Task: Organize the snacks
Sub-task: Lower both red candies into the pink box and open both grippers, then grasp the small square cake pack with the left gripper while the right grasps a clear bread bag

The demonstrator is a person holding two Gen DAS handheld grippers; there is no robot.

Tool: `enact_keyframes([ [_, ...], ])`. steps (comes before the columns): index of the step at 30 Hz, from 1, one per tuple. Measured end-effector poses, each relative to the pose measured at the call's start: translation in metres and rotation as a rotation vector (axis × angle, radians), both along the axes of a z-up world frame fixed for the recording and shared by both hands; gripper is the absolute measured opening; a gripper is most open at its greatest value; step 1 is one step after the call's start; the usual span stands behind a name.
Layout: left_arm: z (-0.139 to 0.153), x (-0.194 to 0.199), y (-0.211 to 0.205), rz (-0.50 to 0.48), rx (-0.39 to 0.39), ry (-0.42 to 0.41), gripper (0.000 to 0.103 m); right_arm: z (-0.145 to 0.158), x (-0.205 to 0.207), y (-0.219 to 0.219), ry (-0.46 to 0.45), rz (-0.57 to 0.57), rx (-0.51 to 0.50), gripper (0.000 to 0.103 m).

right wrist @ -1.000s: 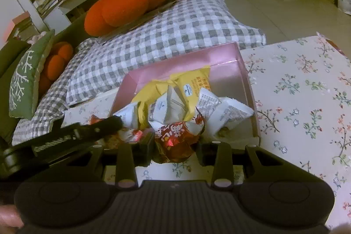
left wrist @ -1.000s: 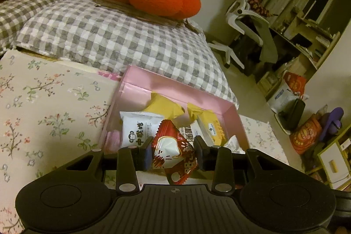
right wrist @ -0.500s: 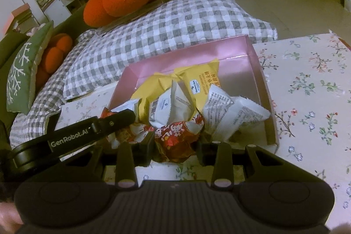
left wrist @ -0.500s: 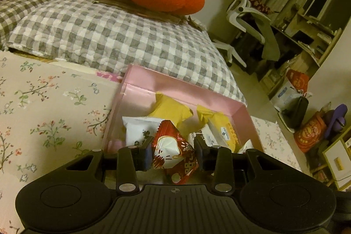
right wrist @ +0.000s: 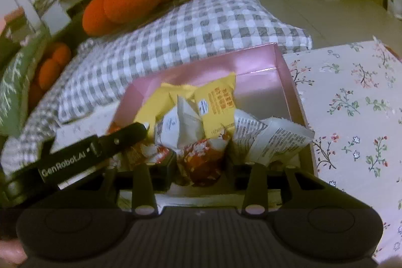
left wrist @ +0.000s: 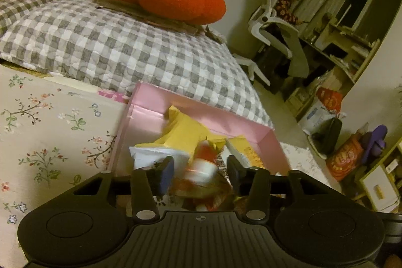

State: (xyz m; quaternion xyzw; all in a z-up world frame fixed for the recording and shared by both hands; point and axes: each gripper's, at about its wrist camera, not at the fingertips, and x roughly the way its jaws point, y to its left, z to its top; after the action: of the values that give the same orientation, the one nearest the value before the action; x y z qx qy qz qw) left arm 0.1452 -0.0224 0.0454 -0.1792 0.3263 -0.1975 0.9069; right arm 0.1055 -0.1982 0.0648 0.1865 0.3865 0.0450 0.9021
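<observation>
Both grippers are tilting down over the pink box (left wrist: 201, 114). The left gripper (left wrist: 199, 171) has just been opening; its jaws are standing clear of a blurred red packet (left wrist: 203, 177) between them. The right gripper (right wrist: 201, 165) has also just been opening, narrow, pads seemingly touching a crinkled red-orange packet (right wrist: 201, 160) at the box's near edge.

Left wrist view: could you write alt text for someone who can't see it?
A handheld left gripper, fingers spread and just opening, lets a blurred red-and-white snack packet drop toward a pink box of yellow and white snack packets. The box sits on a floral cloth, with a grey checked cushion behind.
</observation>
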Motion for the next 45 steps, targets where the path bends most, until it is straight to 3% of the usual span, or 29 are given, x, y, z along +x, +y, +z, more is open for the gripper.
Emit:
enact_keyframes([
  [3, 0.007, -0.003, 0.001, 0.004, 0.012, -0.02, 0.064, 0.008, -0.003, -0.004, -0.019, -0.02, -0.001, 0.044],
  [8, 0.022, -0.007, 0.005, 0.02, 0.008, -0.017, 0.065, 0.019, -0.007, -0.022, -0.032, -0.066, 0.063, 0.046],
  [16, 0.044, -0.026, 0.002, 0.031, 0.112, 0.025, 0.07, 0.026, -0.015, -0.035, -0.004, -0.091, 0.053, 0.05],
  [22, 0.043, -0.046, 0.007, 0.015, 0.153, 0.113, 0.076, 0.031, -0.031, -0.034, 0.035, -0.057, -0.098, 0.067],
  [24, 0.039, -0.055, 0.008, 0.003, 0.176, 0.142, 0.077, 0.027, -0.035, -0.035, 0.072, -0.047, -0.137, 0.067],
  [31, 0.023, -0.081, 0.009, -0.025, 0.208, 0.223, 0.081, 0.02, -0.056, -0.044, 0.134, -0.032, -0.118, 0.067],
  [42, -0.002, -0.1, -0.013, -0.087, 0.328, 0.251, 0.082, 0.014, -0.062, -0.036, 0.186, 0.017, -0.098, 0.065],
  [45, -0.009, -0.099, -0.015, -0.095, 0.328, 0.275, 0.082, 0.004, -0.059, -0.033, 0.231, 0.038, -0.099, 0.057],
])
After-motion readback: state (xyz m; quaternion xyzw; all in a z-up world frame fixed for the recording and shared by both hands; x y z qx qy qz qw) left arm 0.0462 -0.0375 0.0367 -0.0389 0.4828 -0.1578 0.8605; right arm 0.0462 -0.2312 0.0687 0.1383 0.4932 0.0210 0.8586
